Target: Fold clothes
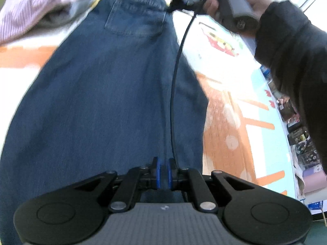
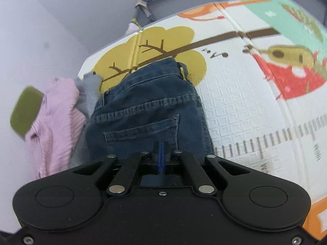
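garment: blue jeans [image 1: 114,94] lie lengthwise on the printed play mat [image 2: 241,106], back pocket up, already doubled leg on leg by the look of it
left gripper [image 1: 163,173]: pads nearly together on denim at the leg end; reads as pinching the jeans
right gripper [image 2: 161,157]: jaws fully together at the waist end just below the back pocket [image 2: 143,130]; denim runs under the tips, so probably a thin pinch of fabric, though the contact itself is hidden
right hand [image 1: 235,2]: seen from the left wrist view, holding its gripper handle at the waistband corner, cable trailing down over the jeans
other clothes: pink striped garment [image 2: 55,118] and grey cloth [image 2: 87,89] bunched just beside the waistband, left side in the right wrist view
step (judged): both ends held, setting up a lengthwise fold
how to do it well: keep both pinches firm, lift both ends evenly so denim stays taut, bring one end over the other with side edges lined up, lower flat
watch for: heavy denim slipping from a thin pinch; snagging the pink pile; cable dragging across the fabric
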Action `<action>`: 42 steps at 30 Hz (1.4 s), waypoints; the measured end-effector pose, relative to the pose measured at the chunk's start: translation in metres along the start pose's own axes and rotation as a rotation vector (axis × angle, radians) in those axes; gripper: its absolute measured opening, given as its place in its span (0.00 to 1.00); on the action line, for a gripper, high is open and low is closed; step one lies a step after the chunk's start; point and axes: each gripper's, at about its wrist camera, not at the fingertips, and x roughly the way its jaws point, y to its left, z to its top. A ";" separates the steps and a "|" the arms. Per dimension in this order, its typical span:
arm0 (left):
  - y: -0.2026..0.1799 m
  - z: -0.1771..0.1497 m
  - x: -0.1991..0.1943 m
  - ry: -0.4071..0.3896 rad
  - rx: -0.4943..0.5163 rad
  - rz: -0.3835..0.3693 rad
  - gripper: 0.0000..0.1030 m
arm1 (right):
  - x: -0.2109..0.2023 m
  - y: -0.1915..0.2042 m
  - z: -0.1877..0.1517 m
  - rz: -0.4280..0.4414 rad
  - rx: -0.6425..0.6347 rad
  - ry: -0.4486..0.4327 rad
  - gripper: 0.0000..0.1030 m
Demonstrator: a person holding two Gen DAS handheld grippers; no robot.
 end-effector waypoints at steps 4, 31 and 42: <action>0.001 0.004 0.004 -0.010 -0.008 0.049 0.08 | 0.014 -0.004 -0.010 -0.060 -0.011 0.046 0.00; 0.043 0.010 -0.004 -0.093 -0.102 0.148 0.12 | -0.033 -0.004 -0.040 0.081 -0.073 0.000 0.04; 0.079 -0.017 -0.016 -0.062 -0.149 0.210 0.16 | -0.056 0.014 -0.160 0.119 -0.163 0.114 0.08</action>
